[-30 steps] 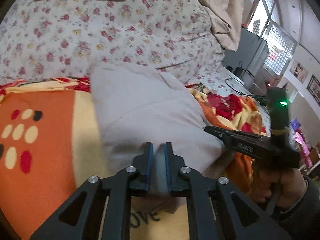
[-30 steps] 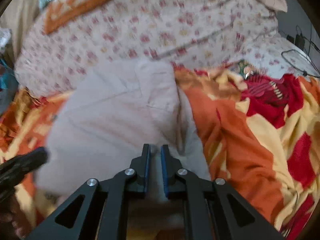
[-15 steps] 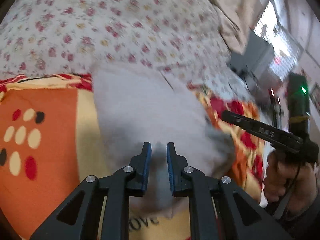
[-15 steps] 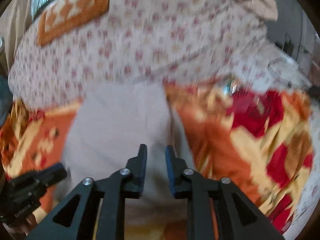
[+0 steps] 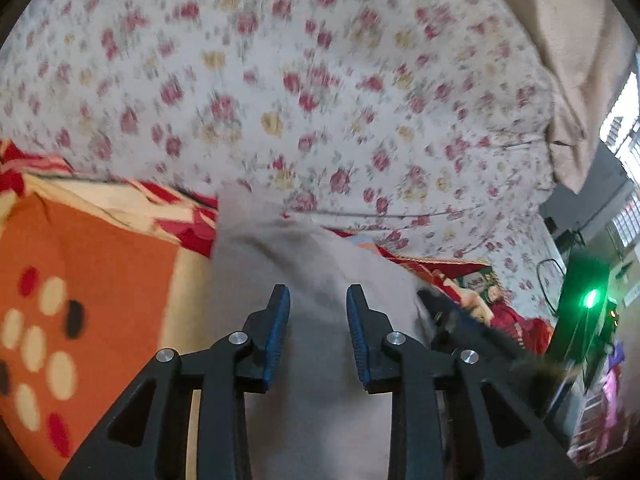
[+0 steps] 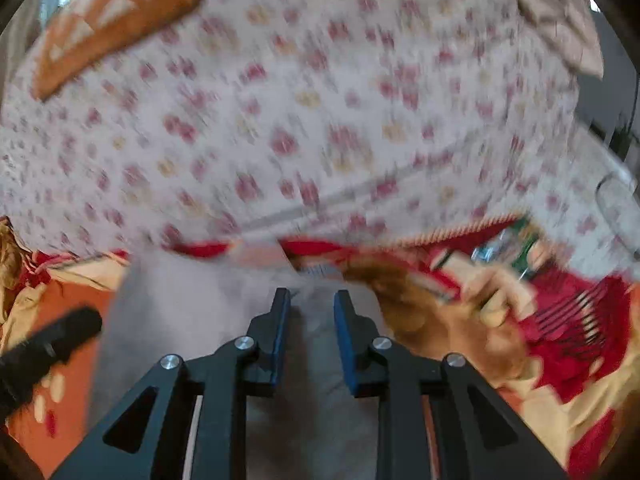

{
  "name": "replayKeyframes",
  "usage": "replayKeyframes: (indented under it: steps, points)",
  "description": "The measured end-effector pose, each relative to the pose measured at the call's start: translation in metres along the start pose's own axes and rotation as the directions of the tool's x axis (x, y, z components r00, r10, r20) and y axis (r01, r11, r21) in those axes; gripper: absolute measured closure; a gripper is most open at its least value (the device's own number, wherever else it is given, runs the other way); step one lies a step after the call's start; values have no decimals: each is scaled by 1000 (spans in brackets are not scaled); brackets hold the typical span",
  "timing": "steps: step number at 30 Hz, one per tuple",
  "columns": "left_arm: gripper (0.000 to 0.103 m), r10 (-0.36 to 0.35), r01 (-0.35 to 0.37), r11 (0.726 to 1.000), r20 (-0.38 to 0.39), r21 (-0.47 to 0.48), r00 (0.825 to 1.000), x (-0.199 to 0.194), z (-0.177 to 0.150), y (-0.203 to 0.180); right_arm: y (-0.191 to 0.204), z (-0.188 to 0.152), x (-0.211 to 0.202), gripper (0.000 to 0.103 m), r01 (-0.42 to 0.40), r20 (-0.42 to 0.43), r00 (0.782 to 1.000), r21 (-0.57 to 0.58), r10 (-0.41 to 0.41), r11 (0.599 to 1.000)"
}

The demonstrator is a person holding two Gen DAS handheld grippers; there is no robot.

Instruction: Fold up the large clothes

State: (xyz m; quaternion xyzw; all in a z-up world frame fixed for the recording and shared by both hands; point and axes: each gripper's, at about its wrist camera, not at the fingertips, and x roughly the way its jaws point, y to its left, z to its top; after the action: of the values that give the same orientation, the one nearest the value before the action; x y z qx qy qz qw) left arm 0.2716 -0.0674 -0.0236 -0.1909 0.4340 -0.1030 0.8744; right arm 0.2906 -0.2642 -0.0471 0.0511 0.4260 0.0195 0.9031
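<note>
A second ago both grippers were pinched on the near edge of the grey garment; since then both pairs of jaws have been opening, and the cloth now lies loose beneath them rather than clamped. The left gripper [image 5: 316, 322] stands with its blue pads apart, the grey garment [image 5: 320, 264] showing through the gap and spreading ahead of the tips, no pad pressing on it. The right gripper [image 6: 308, 320] is likewise parted, with the same grey garment [image 6: 192, 312] under and ahead of it, stretching mostly to the left of the jaws; the view is blurred. In both views the garment sits lower and nearer than before, and the floral cover fills more of the picture. The garment lies folded on an orange, red and cream patterned blanket [image 5: 100, 280], which shows on both sides of each gripper. Beyond the garment's far edge rises the bulky floral quilt [image 5: 320, 100], with an orange cushion [image 6: 120, 20] on top, farthest away.
</note>
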Motion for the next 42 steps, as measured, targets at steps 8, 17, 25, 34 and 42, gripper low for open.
replayKeyframes:
  steps: [8,17,25,34,42]
  points:
    - [83,73,-74,993,13,95,997,47,-19,-2,-43,-19,41,76,-31,-86,996,72,37,997]
    - [83,78,-80,992,26,96,997,56,-25,2,-51,-23,52,61,-29,-132,990,100,42,995]
    - [83,89,-92,990,31,105,996,56,-26,0,-47,-22,53,59,-19,-129,991,95,31,995]
    - [83,91,-94,990,31,106,995,56,-26,0,-41,-22,57,57,8,-124,992,80,2,997]
    - [83,90,-93,990,31,106,995,58,-27,0,-43,-22,64,56,5,-123,992,85,6,996]
